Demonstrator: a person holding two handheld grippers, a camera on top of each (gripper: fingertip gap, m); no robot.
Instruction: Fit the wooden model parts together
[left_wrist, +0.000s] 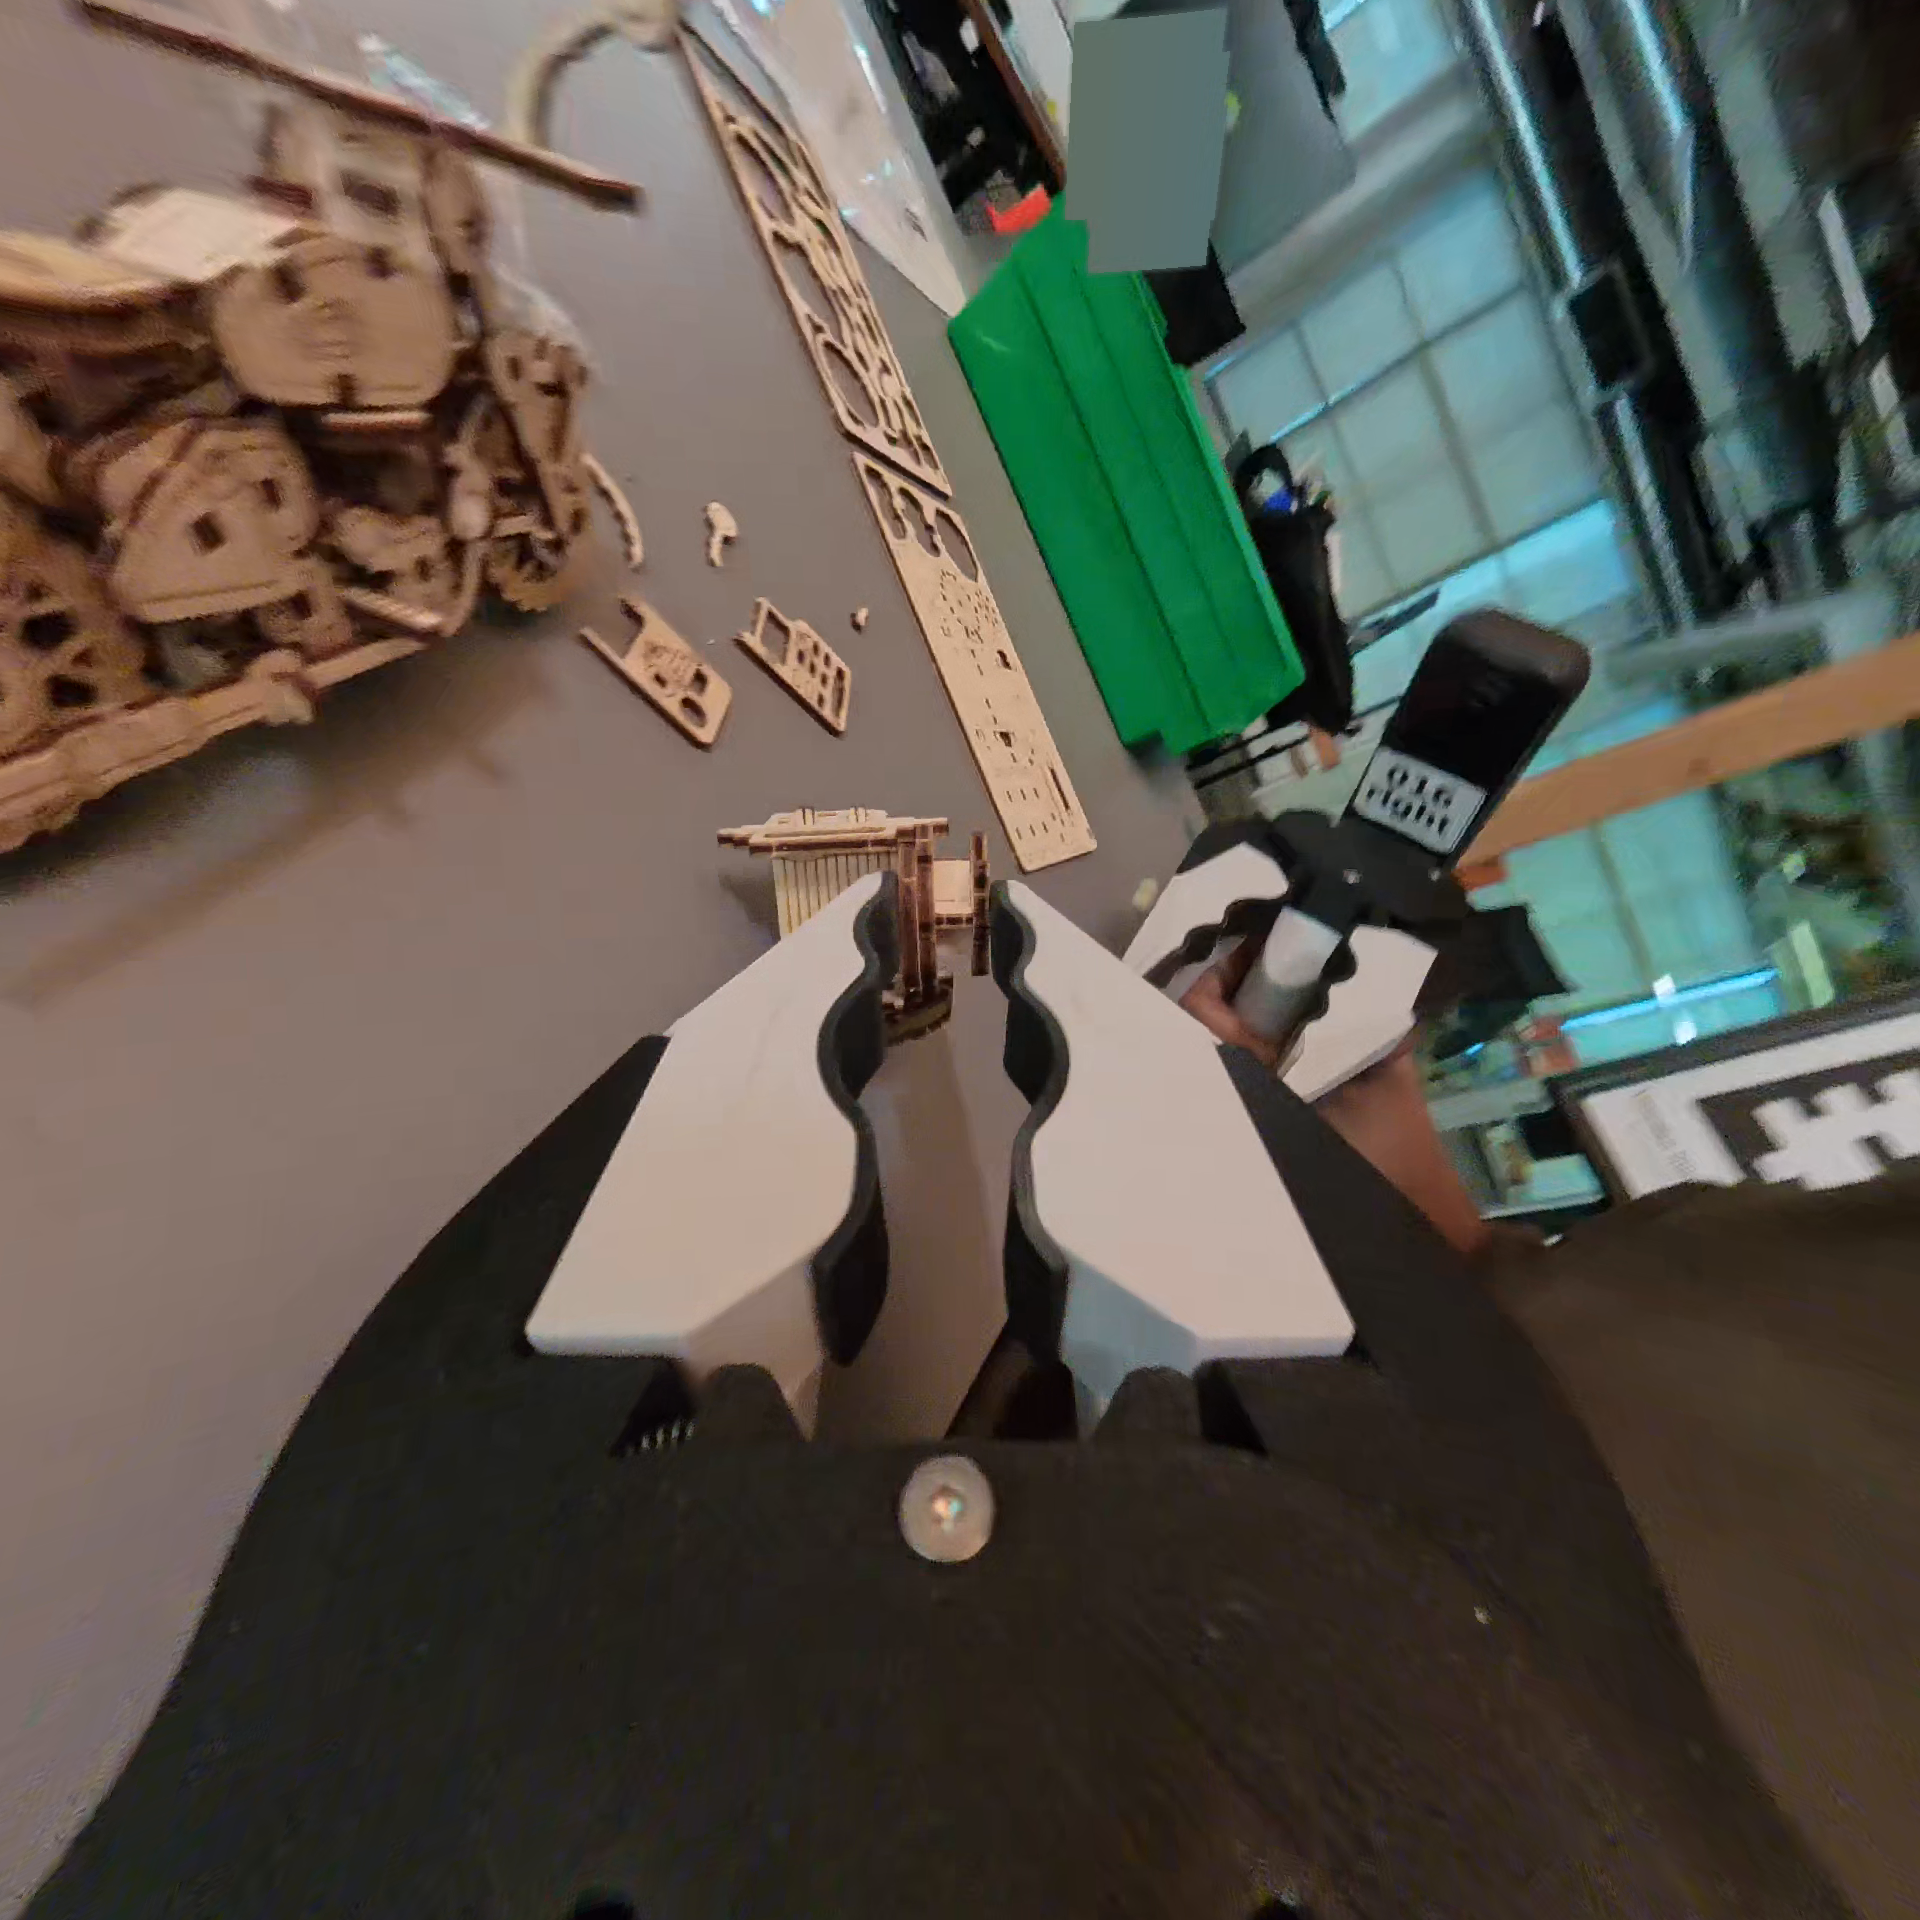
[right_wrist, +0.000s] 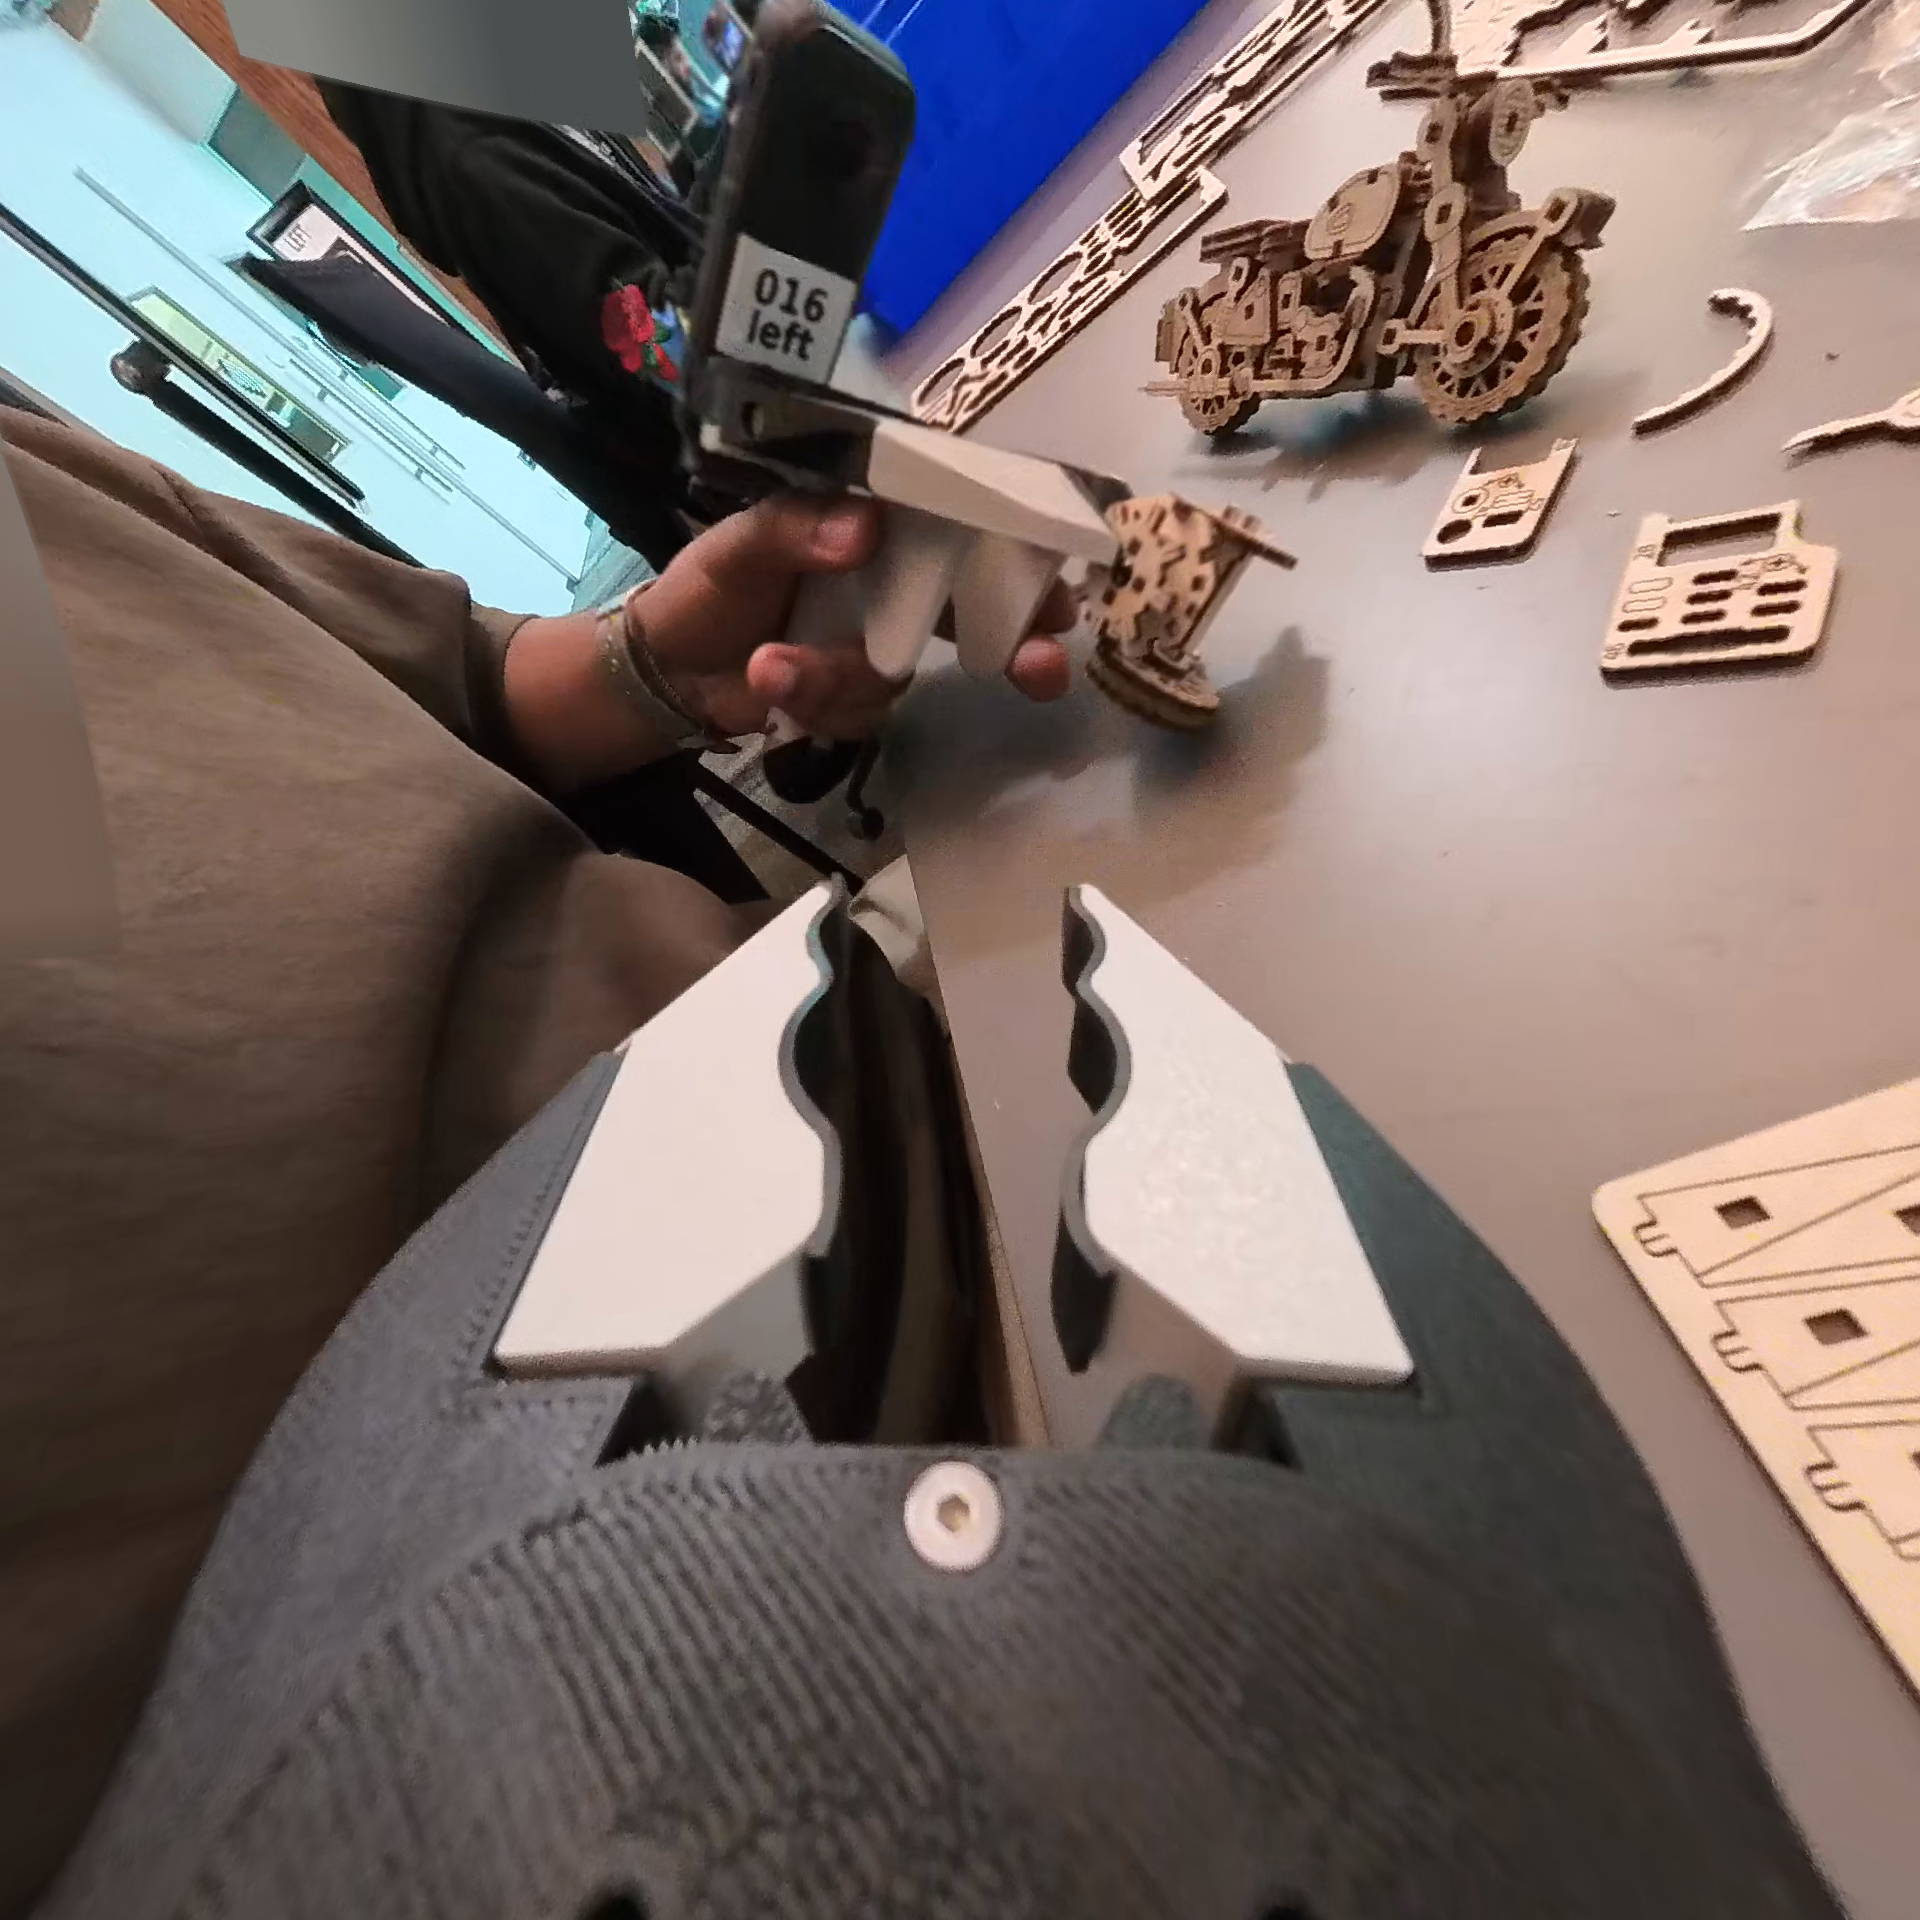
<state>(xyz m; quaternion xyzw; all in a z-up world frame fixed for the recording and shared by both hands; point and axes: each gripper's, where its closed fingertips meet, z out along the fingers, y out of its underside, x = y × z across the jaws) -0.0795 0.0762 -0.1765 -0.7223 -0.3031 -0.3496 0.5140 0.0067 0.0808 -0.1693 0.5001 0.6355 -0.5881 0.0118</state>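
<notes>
A small wooden sub-assembly is being gripped at the tips of the left gripper, with its round base being rested on the grey table, probably so that it is being kept steady for the next part. The right gripper is being held back at the table's near edge, fingers apart and nothing between them. Two flat cut-out pieces are being left just beyond the sub-assembly, within reach, likely as candidates for fitting. Farther off, a finished wooden motorcycle is being stood upright, and punched sheets are being kept along the far edge.
</notes>
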